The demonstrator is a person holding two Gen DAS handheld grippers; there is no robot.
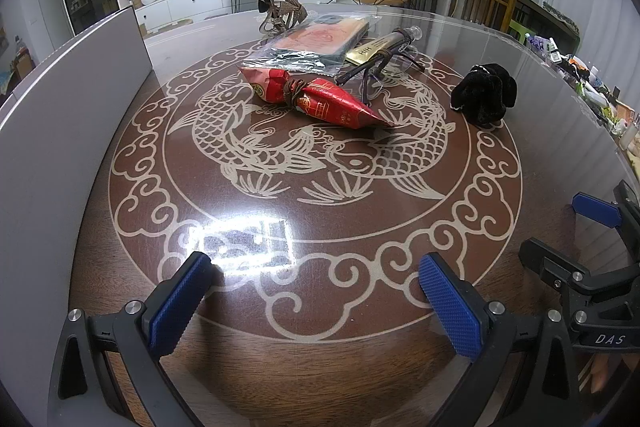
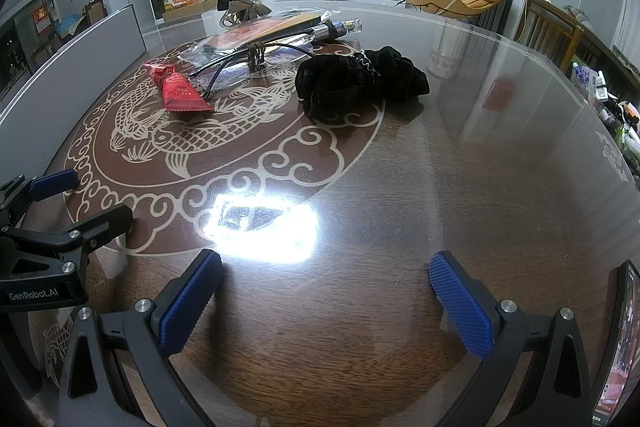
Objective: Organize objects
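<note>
A red wrapped packet [image 1: 316,99] tied with brown cord lies mid-table; it also shows in the right wrist view [image 2: 180,91]. Behind it lie glasses [image 1: 376,75], a clear plastic bag with a flat item [image 1: 316,43], a slim bottle [image 1: 384,45] and a bow hair clip [image 1: 284,7]. A black fuzzy scrunchie [image 1: 484,95] lies to the right, closer in the right wrist view [image 2: 356,81]. My left gripper [image 1: 316,267] is open and empty, low over the near table. My right gripper [image 2: 326,267] is open and empty beside it.
The round glass-topped table [image 1: 320,347] has a fish pattern. A grey panel [image 1: 72,115] stands along the left. A phone [image 2: 618,347] stands at the right edge. Cluttered shelves [image 1: 592,79] lie past the table's right rim.
</note>
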